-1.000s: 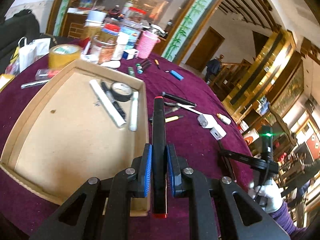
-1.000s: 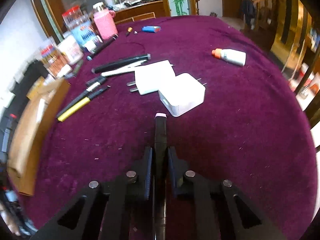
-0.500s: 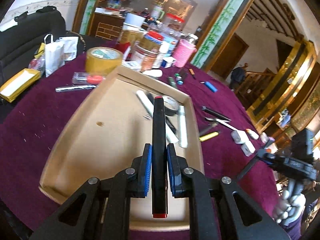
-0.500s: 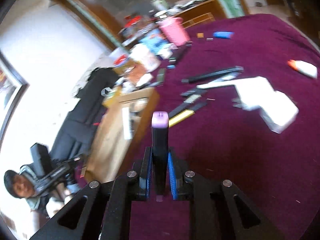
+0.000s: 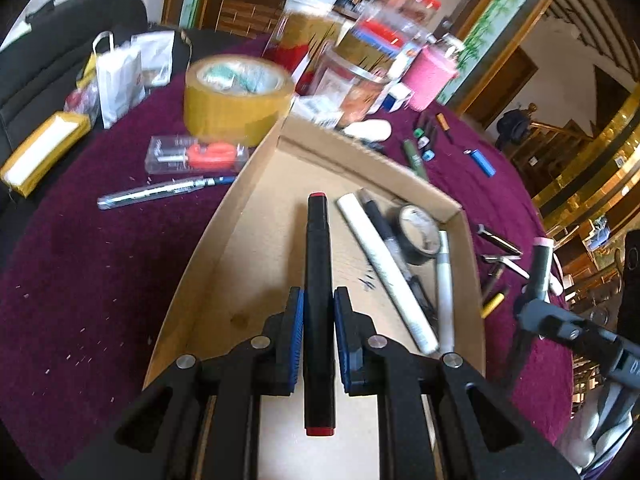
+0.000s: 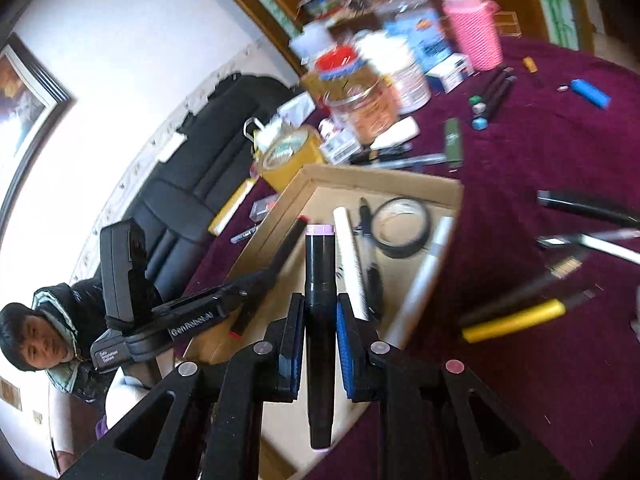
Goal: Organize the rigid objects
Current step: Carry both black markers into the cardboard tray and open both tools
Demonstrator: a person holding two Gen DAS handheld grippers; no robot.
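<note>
— What has the left gripper (image 5: 319, 334) got?

— A black marker with red ends (image 5: 318, 264). The blue pads are clamped on its barrel, and it points out over the bare floor of the cardboard tray (image 5: 256, 240).

— And the right gripper (image 6: 318, 336)?

— Much the same: closed tight on a black marker with pale pink ends (image 6: 318, 268), held above the tray's near corner. From that side you can see the left tool at the left, its red-tipped marker slanting over the tray.

— Anything in the tray?

— Along its far right side, yes: a long white marker (image 5: 384, 272), a black pen (image 5: 386, 236) beside it, a roll of black tape (image 5: 418, 234) and a slim white pen (image 5: 443, 280) against the wall.

— And outside it?

— A fat roll of tan packing tape (image 5: 236, 98) sits just by the tray's far left corner, with a clear blister pack (image 5: 196, 154) and a silver pen (image 5: 160, 192) on the purple cloth (image 5: 80, 280) near it. Right of the tray lie a yellow-and-black pen (image 6: 516, 318), a blue lighter (image 6: 591, 93) and a few dark markers. Jars and a pink bottle (image 6: 474, 34) crowd the far edge, rather blurred.
</note>
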